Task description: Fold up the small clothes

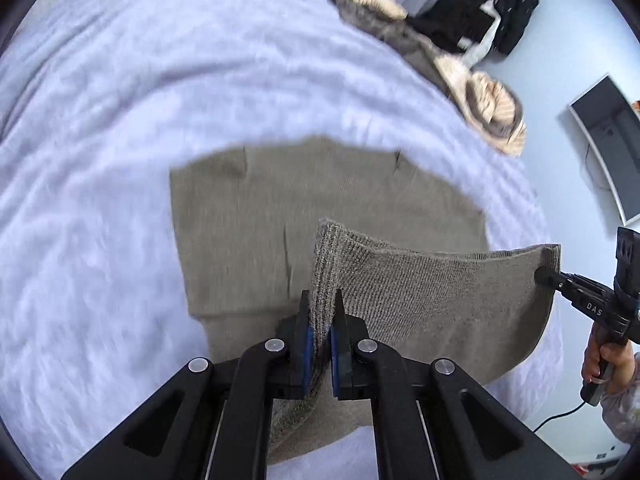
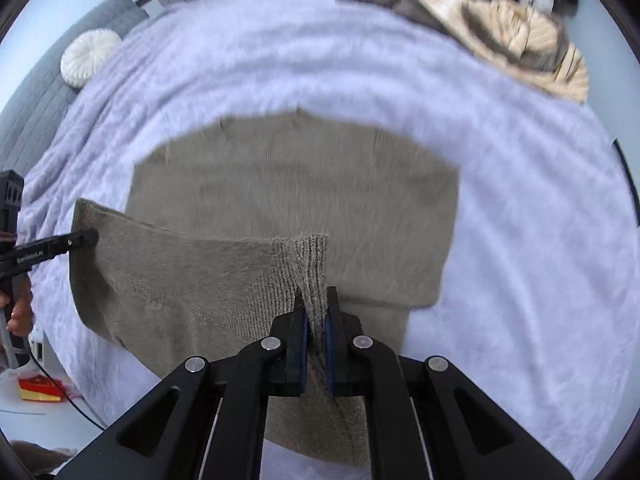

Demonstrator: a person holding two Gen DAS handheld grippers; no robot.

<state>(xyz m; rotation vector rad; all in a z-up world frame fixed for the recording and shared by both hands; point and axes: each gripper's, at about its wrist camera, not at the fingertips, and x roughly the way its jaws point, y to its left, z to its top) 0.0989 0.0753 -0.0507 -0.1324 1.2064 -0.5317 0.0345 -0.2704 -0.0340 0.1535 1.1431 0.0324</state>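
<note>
An olive-grey knitted garment (image 1: 320, 200) lies spread on a pale lavender blanket (image 1: 120, 120); it also shows in the right wrist view (image 2: 300, 184). Its near ribbed hem is lifted off the bed and stretched between both grippers. My left gripper (image 1: 322, 300) is shut on one hem corner. My right gripper (image 2: 316, 298) is shut on the other hem corner; it also shows at the far right of the left wrist view (image 1: 544, 274). The left gripper shows at the left of the right wrist view (image 2: 90, 237).
A pile of beige and grey clothes (image 1: 472, 80) and a black garment (image 1: 480, 16) lie at the bed's far right edge. A round white cushion (image 2: 90, 56) sits on a grey sofa at the left. A red and yellow object (image 2: 40, 392) lies on the floor.
</note>
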